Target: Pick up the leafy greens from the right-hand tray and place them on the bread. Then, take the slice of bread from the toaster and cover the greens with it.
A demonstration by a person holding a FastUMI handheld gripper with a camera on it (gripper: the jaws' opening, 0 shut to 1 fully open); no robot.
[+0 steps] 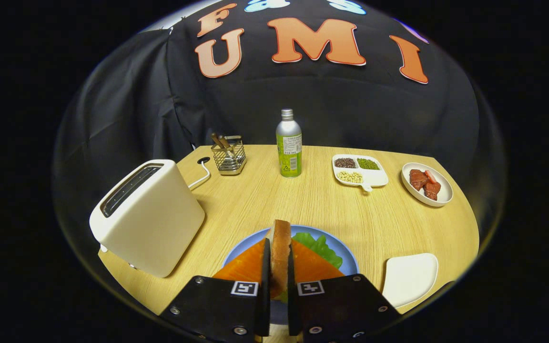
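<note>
Bread slice (280, 252) held edge-on and upright between the fingers of the gripper (278, 276), both fingers pressed against its faces. Directly below and beyond: blue plate (339, 250) bearing an orange slice (248, 267) with leafy greens (322, 247) lying on it, greens protruding on the right side. Just right of the plate: empty white tray (410, 276). Left of the plate: white toaster (148, 216), slots up, cord trailing behind. Farther back on the wooden table (255, 200): wire cutlery holder (229, 156), metal bottle (289, 143), divided dish of beans (360, 170), bowl of meat pieces (427, 183).
</note>
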